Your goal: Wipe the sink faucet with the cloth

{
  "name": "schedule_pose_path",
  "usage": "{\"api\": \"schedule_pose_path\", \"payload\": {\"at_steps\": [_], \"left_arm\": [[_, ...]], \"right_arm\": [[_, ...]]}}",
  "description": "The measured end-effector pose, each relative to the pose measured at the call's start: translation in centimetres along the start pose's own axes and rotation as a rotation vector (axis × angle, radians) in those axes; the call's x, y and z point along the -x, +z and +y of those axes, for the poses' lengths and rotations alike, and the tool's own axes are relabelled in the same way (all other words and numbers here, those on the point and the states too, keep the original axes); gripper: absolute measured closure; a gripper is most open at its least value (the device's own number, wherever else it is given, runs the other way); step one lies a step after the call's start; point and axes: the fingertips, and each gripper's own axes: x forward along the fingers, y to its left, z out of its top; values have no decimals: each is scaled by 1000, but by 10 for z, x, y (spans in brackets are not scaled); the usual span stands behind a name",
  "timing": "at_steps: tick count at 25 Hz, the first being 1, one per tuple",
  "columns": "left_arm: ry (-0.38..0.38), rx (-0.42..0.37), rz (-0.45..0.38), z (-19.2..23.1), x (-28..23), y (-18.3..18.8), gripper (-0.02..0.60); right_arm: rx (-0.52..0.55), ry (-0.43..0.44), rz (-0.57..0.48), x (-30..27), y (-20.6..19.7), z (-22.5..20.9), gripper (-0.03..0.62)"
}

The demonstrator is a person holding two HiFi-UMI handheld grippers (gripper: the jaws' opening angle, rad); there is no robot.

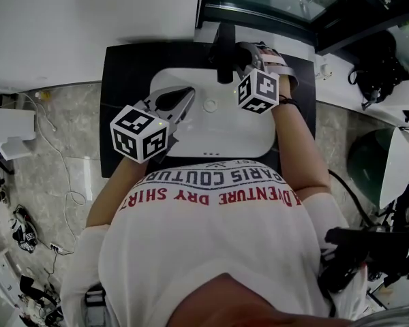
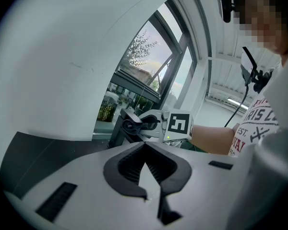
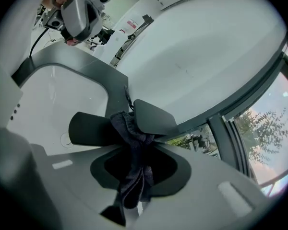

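While the left gripper (image 2: 145, 146) hangs over the sink (image 1: 225, 133) with jaws together and empty, the right gripper (image 3: 134, 152) clamps the dark cloth (image 3: 128, 126) against the black faucet (image 3: 89, 128). Best to press firmly and sweep along the spout.

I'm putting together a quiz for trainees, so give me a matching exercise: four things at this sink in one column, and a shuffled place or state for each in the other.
1. dark crumpled cloth
2. matte black sink faucet
3. white rectangular basin
4. left gripper

A. set into a black countertop
B. jaws together, nothing between them
C. at the basin's back edge
D. clamped in the right gripper

Pairs: 1-D, 2-C, 3-A, 4-B
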Motion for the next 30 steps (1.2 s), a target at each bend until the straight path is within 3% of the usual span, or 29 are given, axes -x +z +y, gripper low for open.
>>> {"api": "schedule_pose_path", "payload": {"at_steps": [6,10,18,24,30], "left_arm": [[-4,-5,5,-1,-2,1,580],[-9,-10,12,-2,-5,0,580],[-30,-13,29,-5,-10,-4,580],[-37,-12,39,-8,-12,-5,580],[-34,-14,38,-8,-9,-4,580]], "right_arm": [[66,18,23,0,-3,5,517],[165,37,46,6,-6,17,517],[258,104,13,39,2,54,517],[238,119,-14,49,3,63,517],[126,81,-46,47,5,46,517]]}}
